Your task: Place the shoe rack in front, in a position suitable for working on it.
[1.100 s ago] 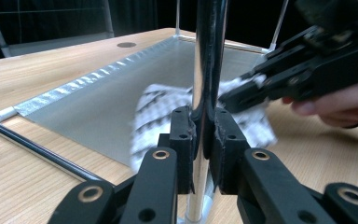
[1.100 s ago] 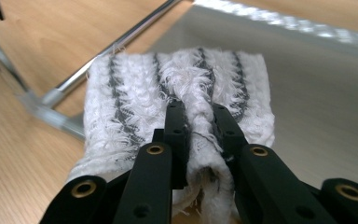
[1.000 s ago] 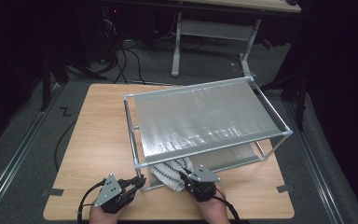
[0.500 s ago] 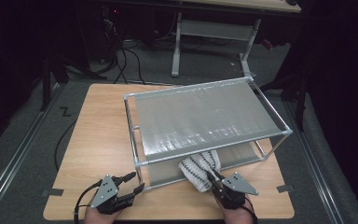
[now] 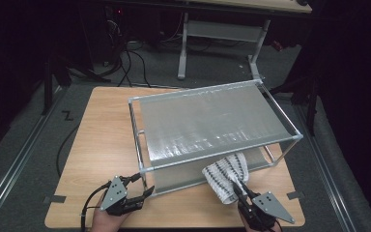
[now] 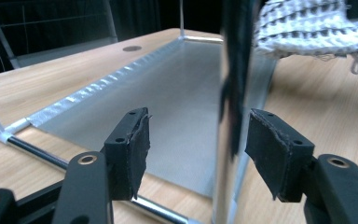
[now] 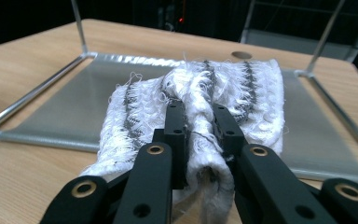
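Right gripper (image 5: 242, 194), low at the table's near edge, jaws clamped on a white knitted cloth (image 5: 227, 175) draped from the metal rack's (image 5: 212, 121) lower shelf. Left gripper (image 5: 142, 185): jaws just opened wide, straddling the rack's corner post (image 6: 230, 116), holding nothing.

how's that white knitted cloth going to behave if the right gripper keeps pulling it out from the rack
Probably floppy: the knitted cloth bunches and folds where the right gripper pinches it. It looks light, since a small pinch lifts its edge. Its loose, frayed threads might snag on the metal rack it passes under, so it would likely drag and stretch rather than slide out as one piece.
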Tool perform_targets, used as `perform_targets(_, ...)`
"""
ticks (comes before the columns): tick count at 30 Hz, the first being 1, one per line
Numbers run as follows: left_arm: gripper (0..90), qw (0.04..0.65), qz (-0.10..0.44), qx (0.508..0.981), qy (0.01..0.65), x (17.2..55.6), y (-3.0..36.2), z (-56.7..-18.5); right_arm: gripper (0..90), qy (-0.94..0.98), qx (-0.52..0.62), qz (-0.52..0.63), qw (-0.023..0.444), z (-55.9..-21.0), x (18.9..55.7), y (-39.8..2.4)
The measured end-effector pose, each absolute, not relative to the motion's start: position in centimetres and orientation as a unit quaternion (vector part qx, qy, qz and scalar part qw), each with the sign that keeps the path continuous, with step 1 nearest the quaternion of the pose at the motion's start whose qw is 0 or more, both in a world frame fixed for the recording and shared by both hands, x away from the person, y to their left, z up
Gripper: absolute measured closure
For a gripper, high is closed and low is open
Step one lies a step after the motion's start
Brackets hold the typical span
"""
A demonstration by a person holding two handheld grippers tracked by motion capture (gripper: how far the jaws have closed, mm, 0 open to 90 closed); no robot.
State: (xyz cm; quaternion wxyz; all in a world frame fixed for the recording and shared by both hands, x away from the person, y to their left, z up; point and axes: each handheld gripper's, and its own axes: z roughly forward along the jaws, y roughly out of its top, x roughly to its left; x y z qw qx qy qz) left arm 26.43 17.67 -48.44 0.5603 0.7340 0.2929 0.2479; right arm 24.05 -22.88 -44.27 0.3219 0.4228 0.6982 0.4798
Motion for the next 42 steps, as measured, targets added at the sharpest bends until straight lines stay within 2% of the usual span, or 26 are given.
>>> perform_targets(16, 41.0, 0.574, 0.244, 0.726, 0.289, 26.8, 17.1, -48.3, 79.7, 0.647, 0.434, 0.515, 0.358, -40.6, 20.2, -26.0)
perform_targets(24, 41.0, 0.571, 0.241, 0.727, 0.296, 26.8, 17.3, -48.4, 79.7, 0.614, 0.415, 0.551, 0.383, -37.5, 19.5, -26.7)
perform_targets(34, 42.2, 0.57, 0.242, 0.724, 0.304, 25.8, 18.0, -48.5, 79.6, 0.611, 0.379, 0.58, 0.383, -34.8, 22.5, -24.3)
perform_targets(42, 49.7, 0.565, 0.245, 0.727, 0.305, 25.1, 17.9, -48.8, 79.5, 0.63, 0.345, 0.598, 0.356, -34.4, 25.9, -20.0)
